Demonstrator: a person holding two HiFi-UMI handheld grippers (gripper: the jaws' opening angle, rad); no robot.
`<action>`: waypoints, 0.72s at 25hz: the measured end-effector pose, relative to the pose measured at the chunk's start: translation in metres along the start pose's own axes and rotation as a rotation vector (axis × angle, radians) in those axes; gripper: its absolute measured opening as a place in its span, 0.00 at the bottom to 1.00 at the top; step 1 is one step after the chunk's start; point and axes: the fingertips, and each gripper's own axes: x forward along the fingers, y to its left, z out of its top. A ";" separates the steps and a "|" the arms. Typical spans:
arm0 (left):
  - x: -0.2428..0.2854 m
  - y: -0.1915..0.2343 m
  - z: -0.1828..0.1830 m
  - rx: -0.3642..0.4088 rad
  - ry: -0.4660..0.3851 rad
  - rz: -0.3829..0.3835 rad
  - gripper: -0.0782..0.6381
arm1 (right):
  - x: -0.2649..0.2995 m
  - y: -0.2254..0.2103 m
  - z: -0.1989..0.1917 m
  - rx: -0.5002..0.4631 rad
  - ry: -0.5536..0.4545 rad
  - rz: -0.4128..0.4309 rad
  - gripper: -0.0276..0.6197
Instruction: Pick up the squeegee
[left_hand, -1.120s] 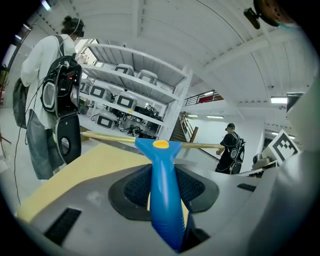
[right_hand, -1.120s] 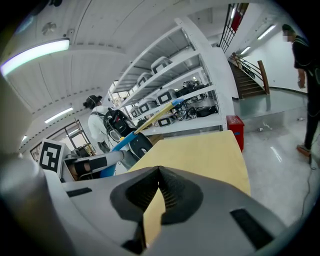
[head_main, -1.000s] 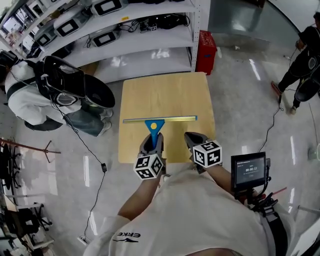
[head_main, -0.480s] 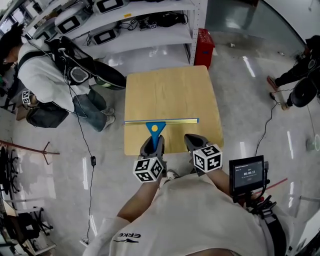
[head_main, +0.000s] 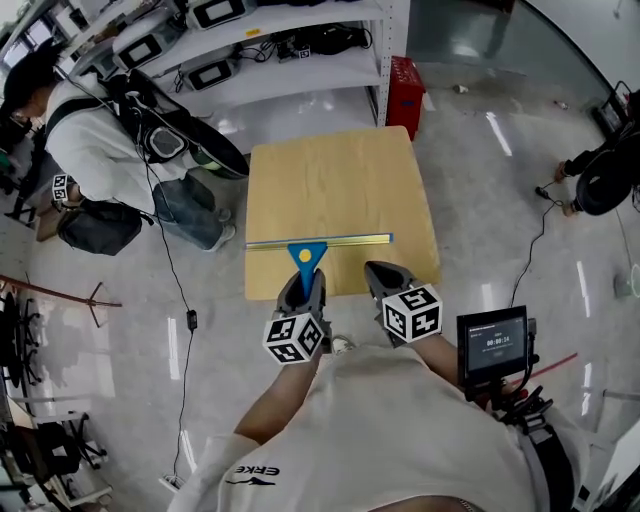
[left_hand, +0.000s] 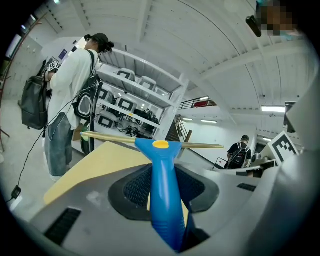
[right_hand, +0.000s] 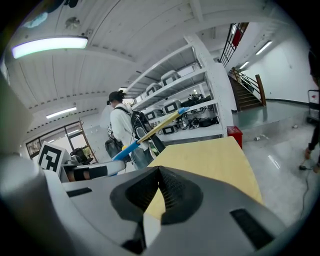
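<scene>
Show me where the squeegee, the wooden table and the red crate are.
squeegee (head_main: 307, 262): head view, on the blue handle just below the blade.
wooden table (head_main: 340, 185): head view, on the bare top.
red crate (head_main: 407, 93): head view, on its side wall.

Squeegee (head_main: 308, 252), blue handle, yellow dot, long brass blade, handle clamped in left claw (head_main: 303, 283)

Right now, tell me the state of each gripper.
Left gripper: closed on the squeegee handle.
Right gripper: closed, holding nothing.
</scene>
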 end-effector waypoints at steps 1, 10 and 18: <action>-0.001 -0.001 -0.003 -0.004 -0.004 0.005 0.29 | -0.001 -0.001 -0.001 0.002 -0.004 0.003 0.05; -0.024 0.005 -0.010 -0.011 -0.011 0.044 0.29 | -0.004 0.009 -0.005 -0.012 -0.020 0.019 0.05; -0.036 -0.021 -0.022 0.015 -0.039 0.066 0.29 | -0.031 -0.005 -0.017 -0.016 -0.046 0.025 0.05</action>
